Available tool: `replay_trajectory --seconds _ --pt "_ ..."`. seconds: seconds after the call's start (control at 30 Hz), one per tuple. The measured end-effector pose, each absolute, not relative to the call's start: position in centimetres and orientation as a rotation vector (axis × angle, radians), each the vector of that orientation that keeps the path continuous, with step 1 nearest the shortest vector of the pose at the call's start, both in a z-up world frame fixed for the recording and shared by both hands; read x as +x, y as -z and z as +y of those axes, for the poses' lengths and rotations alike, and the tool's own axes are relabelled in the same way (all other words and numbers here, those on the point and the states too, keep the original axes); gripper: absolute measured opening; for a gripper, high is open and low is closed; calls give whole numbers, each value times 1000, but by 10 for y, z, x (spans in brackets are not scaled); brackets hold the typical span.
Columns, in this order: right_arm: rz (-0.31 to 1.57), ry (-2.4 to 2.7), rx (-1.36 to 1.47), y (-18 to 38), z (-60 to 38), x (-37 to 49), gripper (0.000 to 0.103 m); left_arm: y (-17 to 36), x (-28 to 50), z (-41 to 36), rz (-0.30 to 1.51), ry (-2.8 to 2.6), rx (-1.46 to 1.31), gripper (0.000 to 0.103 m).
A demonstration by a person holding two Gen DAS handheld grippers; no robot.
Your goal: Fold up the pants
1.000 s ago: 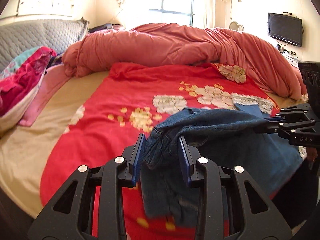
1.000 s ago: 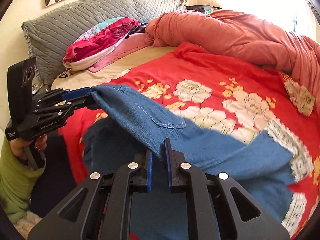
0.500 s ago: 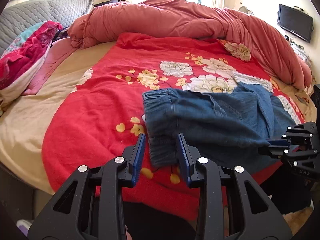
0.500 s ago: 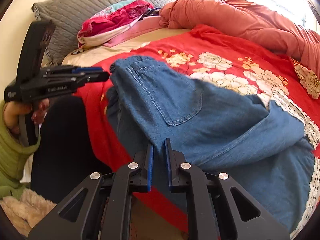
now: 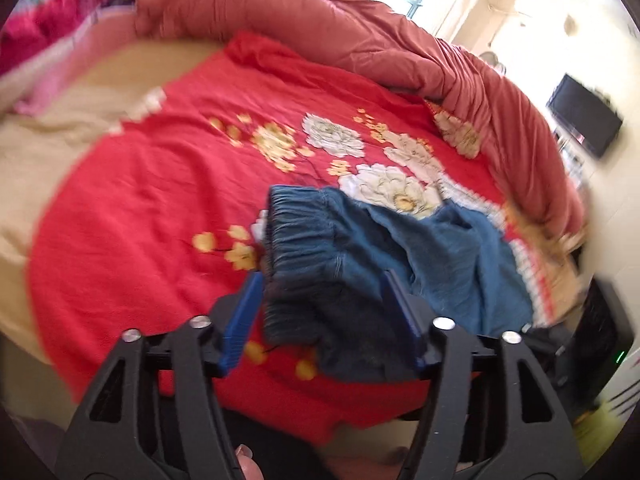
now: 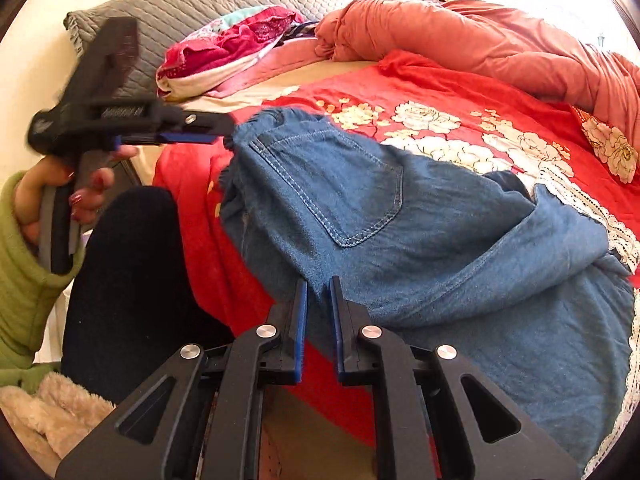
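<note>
Pants laid down on the bed, left side letting go, right side hanging on

The left gripper [image 5: 322, 316] has just been opening: the gathered elastic waistband of the blue denim pants [image 6: 400, 240] sits between its blue pads with a gap either side, so nothing's pinched there. The right gripper [image 6: 318, 320] is nearly closed, clamped on a thin fold of the soft denim right at its tips, and the rest spreads ahead of it over the red flowered bedspread [image 5: 160, 200]. My worry: the pants sit close to the bed's near edge, so with the left side free the floppy cloth could slide off or bunch up if the right pulls back. The stitched back pocket and crinkly waistband look thick; the legs lie rumpled, not flat.
</note>
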State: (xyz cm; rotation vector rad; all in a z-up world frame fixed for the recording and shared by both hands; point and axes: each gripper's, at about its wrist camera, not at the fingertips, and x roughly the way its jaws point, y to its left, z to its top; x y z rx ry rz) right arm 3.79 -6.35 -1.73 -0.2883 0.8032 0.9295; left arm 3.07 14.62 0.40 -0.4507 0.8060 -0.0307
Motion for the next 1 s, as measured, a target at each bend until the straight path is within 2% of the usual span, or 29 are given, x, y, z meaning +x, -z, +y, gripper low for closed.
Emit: replay_trajectory --seconds 0.07,0.1,0.17,0.27,0.3,0.33,0.57,0.73,0.87,0.93,1.0 --pt "805 -927 -283 17 -64 39 10 1 44 148 825 36 -467 57" --pt "805 -923 -277 18 -64 40 10 4 49 148 833 44 -481 53" --pt "810 -923 -266 18 -63 43 10 12 58 147 861 44 -507 33" --pt "815 -940 -252 16 -63 42 10 6 52 144 842 40 -482 32" --pt "813 -957 -244 14 -64 40 9 0 45 140 829 33 -445 32" --pt "809 -992 -233 10 -65 37 3 -5 39 137 817 28 -406 32" --pt "848 -1001 -269 22 -55 31 4 22 33 122 939 -42 -257 33" --pt "773 -957 -168 -6 -65 39 4 25 35 121 954 -59 -223 35" --pt "835 -872 -186 4 -52 60 7 27 35 119 960 -93 -190 43" --pt "950 -820 -231 31 -44 70 12 27 33 120 959 -102 -188 46" --pt "1009 -802 -185 53 -46 73 12 29 33 120 964 -113 -181 52"
